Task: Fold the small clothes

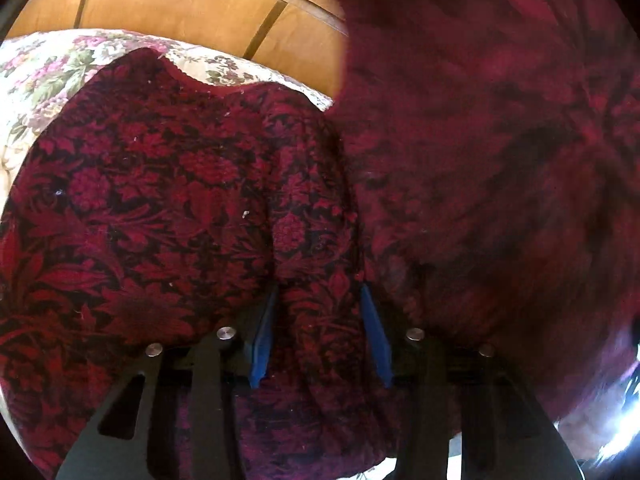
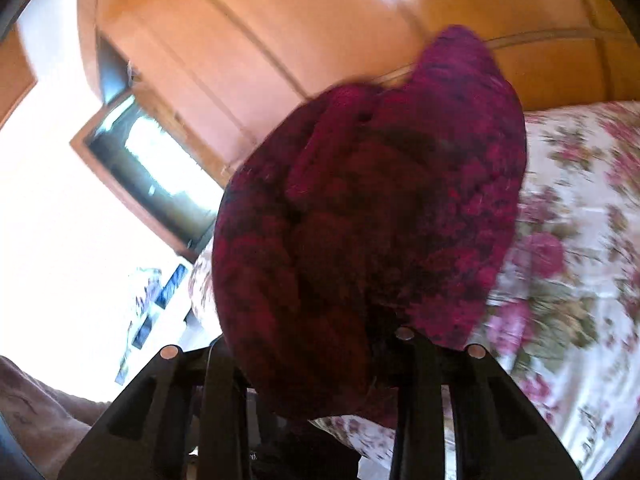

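Both tools (image 1: 320,336) (image 2: 316,340) gripping red garment (image 1: 180,200), over bedspread (image 2: 580,240)

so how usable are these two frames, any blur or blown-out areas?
Left wrist: garment under the left hand-held gripper is sharp; the raised fold at right is smeared. Right wrist: motion blur all over, bedspread streaked, left side blown out white, cloth bunch hiding the right hand-held gripper's tips.
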A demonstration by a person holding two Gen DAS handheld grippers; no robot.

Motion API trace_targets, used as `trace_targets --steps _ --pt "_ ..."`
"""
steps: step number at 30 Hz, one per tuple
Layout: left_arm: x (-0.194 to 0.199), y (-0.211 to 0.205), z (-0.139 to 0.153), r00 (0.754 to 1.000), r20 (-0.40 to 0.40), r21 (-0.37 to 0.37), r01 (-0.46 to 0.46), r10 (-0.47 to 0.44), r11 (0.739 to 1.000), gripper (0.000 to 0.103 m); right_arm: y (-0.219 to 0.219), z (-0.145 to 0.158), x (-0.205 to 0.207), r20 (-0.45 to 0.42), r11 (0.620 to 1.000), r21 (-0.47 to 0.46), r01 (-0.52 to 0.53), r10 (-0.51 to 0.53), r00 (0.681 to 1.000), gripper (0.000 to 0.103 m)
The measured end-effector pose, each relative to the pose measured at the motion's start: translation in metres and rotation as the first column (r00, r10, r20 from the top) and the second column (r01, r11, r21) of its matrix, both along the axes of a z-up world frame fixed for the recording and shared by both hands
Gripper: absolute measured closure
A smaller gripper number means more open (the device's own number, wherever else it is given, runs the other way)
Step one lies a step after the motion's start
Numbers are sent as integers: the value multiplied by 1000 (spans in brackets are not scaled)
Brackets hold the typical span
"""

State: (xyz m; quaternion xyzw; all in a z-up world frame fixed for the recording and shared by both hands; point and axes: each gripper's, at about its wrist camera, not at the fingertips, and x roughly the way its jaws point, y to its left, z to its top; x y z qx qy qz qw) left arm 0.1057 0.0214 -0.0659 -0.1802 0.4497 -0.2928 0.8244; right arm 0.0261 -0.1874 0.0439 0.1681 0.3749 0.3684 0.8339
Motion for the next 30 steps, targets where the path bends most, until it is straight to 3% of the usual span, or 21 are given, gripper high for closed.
trace_targets --steps 4,9,11,15,16,17,19,21,25,27,30 --pt "-4 27 6 1000 -13 -39 -19 19 999 69 23 -2 6 10 999 -42 -15 15 1000 79" --pt "-28 96 14 992 -17 -165 -125 124 978 67 34 -7 2 30 991 -128 -28 32 999 79" --pt "-33 130 14 983 -50 -258 -185 178 948 51 44 -8 1 54 982 -183 -37 47 997 79" --pt "-33 172 20 972 -70 -395 -233 224 889 47 73 -12 -7 113 950 -304 -66 104 988 79" --pt "-32 175 22 971 -71 -422 -237 229 875 39 78 -15 -12 125 943 -326 -68 114 986 79" --pt "-31 181 25 972 -71 -474 -230 223 850 36 85 -16 -13 136 935 -348 -69 123 983 79" --pt "-24 184 31 980 -68 -531 -195 188 825 34 99 -21 -17 160 917 -392 -75 148 976 79" --pt "-15 181 38 984 -59 -526 -174 168 833 34 114 -29 -22 187 890 -448 -90 191 964 79" --pt "-3 166 46 993 -38 -464 -120 116 878 34 142 -47 -29 234 819 -565 -101 276 932 79" --pt "5 154 51 996 -19 -401 -91 91 911 34 153 -56 -34 260 785 -612 -97 315 913 79" --pt "16 140 49 997 -24 -310 -74 70 948 34 157 -61 -39 278 769 -633 -89 332 901 79"
